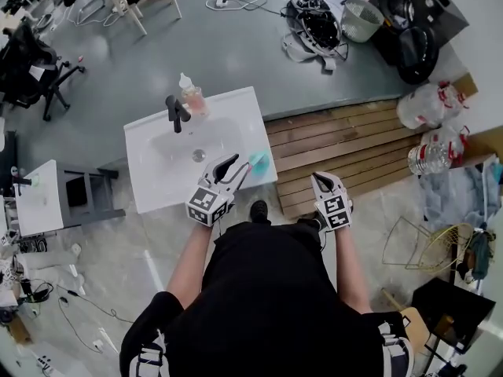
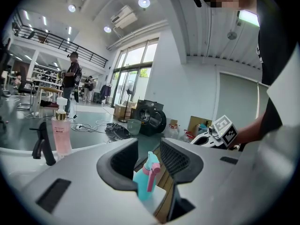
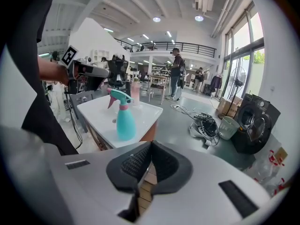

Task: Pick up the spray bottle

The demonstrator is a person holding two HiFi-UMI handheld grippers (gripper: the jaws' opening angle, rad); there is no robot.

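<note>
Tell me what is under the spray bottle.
The spray bottle stands upright on a corner of the white sink top. Below that, only a brown cabinet side shows; its inside is covered.

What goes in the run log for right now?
teal spray bottle: upright on washbasin corner | left tongs: open, lined up on it, not gripping | right tongs: shut, empty

Person's left gripper [image 1: 234, 166] is out ahead on the left forearm [image 1: 192, 250], aimed about 1 o'clock in the head view, jaws apart. Their right gripper [image 1: 320, 179], on the right forearm [image 1: 346, 265], aims about 11 o'clock, pitched down, jaws closed together.
</note>
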